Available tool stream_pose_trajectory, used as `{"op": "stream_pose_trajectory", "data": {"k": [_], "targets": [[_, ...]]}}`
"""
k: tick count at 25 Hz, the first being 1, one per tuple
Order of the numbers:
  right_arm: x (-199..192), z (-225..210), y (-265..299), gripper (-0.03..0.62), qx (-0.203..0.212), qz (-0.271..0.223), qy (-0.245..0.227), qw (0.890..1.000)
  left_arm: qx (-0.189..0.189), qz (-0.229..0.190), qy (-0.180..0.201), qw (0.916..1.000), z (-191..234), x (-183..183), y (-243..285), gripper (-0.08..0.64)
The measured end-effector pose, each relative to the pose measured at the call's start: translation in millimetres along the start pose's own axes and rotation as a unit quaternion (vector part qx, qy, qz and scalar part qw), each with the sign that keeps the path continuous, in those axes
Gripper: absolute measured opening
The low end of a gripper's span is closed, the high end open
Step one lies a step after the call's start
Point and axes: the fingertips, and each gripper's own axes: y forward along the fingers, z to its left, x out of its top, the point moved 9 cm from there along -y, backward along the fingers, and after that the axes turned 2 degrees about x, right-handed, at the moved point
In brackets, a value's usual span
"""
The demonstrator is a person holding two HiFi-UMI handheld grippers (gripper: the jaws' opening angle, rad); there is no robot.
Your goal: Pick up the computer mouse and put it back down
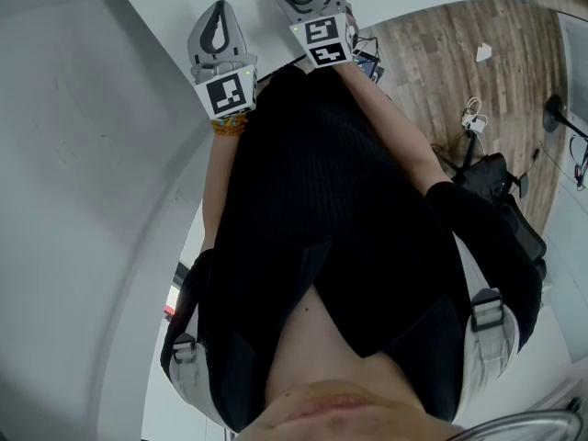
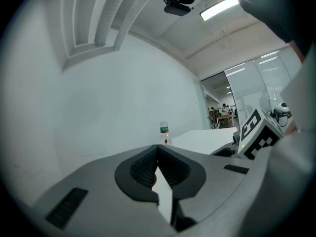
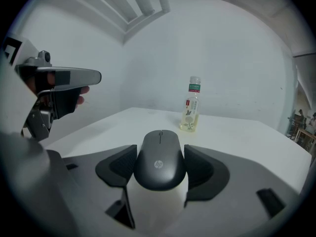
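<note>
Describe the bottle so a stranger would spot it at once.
On the white table, look past the right gripper toward the wall. The bottle stands upright there: clear, yellowish liquid at its bottom, green-and-white label, unlike the flat dark computer mouse between the jaws.

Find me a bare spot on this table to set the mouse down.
The white table is bare between the mouse and the bottle, and in broad stretches left and right of the bottle out to the table's edges. The only thing seen standing on it is the bottle; the left gripper hangs at the left.
</note>
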Motion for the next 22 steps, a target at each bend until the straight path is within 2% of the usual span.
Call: {"op": "stream_pose_trajectory", "data": {"k": [22], "targets": [[-28,-5,10,0.285,-0.009,0.057,0.004,0.998,-0.001,0.006,-0.002,1.0000,0,-1,1,0.003]]}}
